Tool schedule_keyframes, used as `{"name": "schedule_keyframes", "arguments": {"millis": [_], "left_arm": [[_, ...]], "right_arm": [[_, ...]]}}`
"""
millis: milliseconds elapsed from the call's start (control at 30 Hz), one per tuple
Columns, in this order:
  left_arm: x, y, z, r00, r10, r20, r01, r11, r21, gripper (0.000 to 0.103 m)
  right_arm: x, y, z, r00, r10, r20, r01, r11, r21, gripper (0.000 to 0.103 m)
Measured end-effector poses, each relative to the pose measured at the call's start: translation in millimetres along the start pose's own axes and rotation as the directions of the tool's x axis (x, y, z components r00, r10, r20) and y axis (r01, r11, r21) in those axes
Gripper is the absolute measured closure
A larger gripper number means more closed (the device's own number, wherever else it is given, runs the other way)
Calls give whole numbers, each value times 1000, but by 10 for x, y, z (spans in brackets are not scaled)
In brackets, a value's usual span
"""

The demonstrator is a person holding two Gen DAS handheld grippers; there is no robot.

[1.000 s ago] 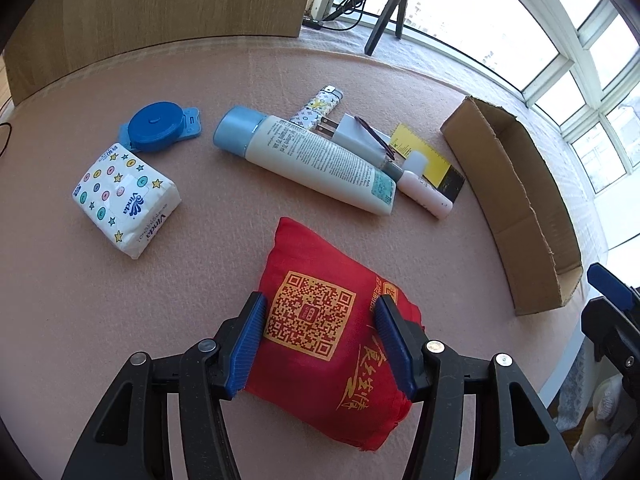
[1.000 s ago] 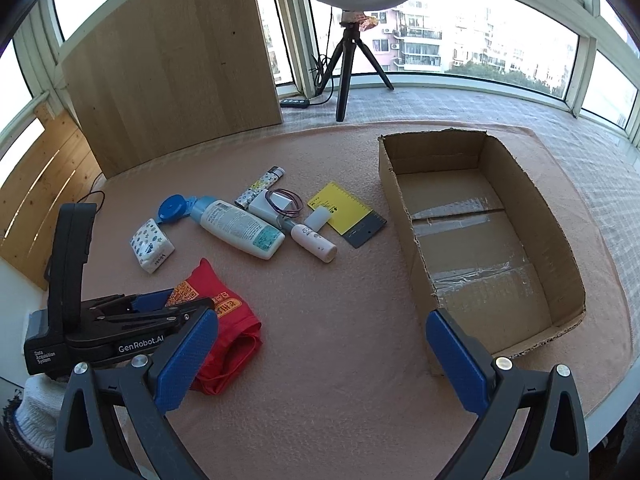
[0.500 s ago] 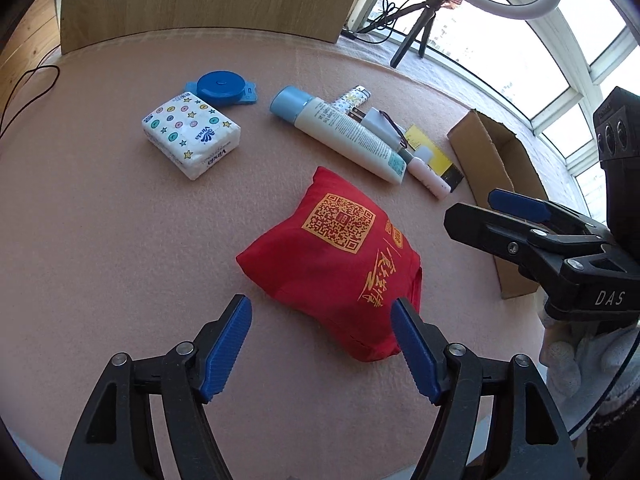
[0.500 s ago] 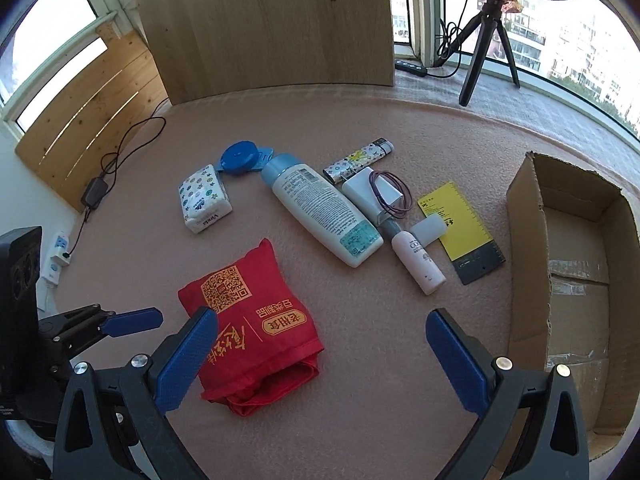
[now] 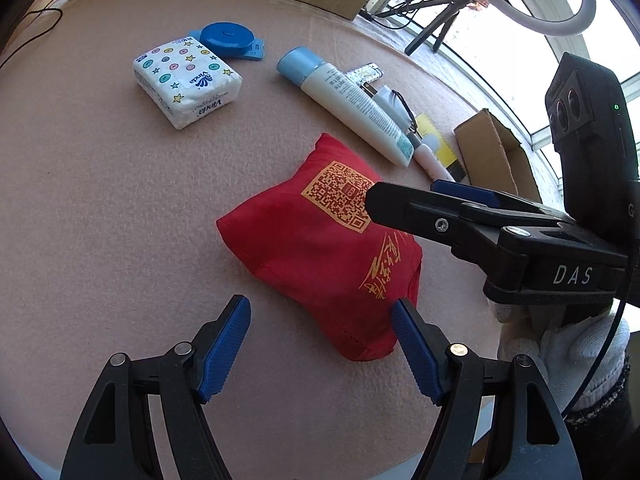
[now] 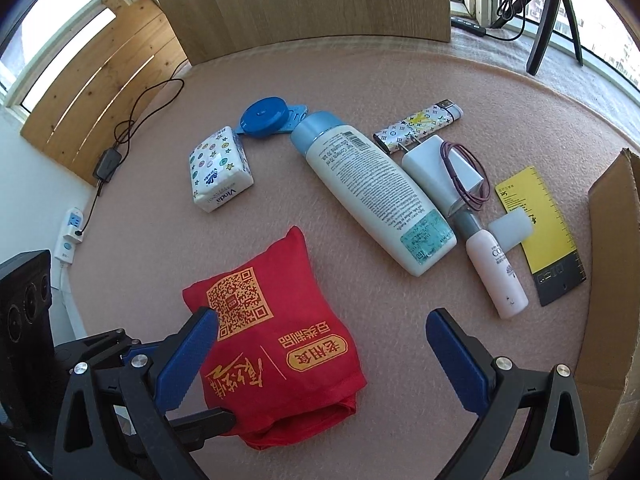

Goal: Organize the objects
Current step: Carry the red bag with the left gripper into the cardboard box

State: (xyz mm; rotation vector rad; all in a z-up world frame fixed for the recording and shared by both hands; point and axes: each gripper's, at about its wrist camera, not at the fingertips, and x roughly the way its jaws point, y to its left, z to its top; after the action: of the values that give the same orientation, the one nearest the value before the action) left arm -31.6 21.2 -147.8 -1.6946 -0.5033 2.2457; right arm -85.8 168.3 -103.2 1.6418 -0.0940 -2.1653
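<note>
- The left gripper (image 5: pixel 320 344) hovers low over the pink table cover (image 5: pixel 100 220), fingers spread wide and holding nothing.
- The red bag (image 5: pixel 320 240) lies flat on the cover just ahead of it, near the front edge.
- The right gripper (image 6: pixel 320 354) reaches from the right side, tilted down over the bag, jaws wide apart and empty.
- A white-gloved hand (image 5: pixel 568 356) holds its handle.
- The cardboard box (image 6: pixel 612 280) stands at the right.

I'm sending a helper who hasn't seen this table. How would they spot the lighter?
On the pink felt table, find the big white lotion bottle with the blue cap. Behind it, by the white charger, lies the lighter: a slim stick, the only item with a monogram print.
</note>
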Motion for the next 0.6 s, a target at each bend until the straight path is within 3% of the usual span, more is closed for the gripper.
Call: {"name": "schedule_keyframes", "arguments": {"millis": [233,300,433,600], "left_arm": [[46,-4,59,1000,-13,4,13,1000,-11,27],[64,-18,70,1000,-12,6,12,1000,-6,27],[89,-47,95,1000,-13,6,13,1000,7,30],[52,-114,99,1000,-8,19,8,999,43,36]], "right_arm": [[111,11,-28,999,26,-37,-25,999,24,1],[120,25,-45,999,38,-39,-37,999,29,5],[123,67,-75,995,95,-42,-93,994,55,31],[60,88,-133,995,94,-23,-92,994,58,34]]}}
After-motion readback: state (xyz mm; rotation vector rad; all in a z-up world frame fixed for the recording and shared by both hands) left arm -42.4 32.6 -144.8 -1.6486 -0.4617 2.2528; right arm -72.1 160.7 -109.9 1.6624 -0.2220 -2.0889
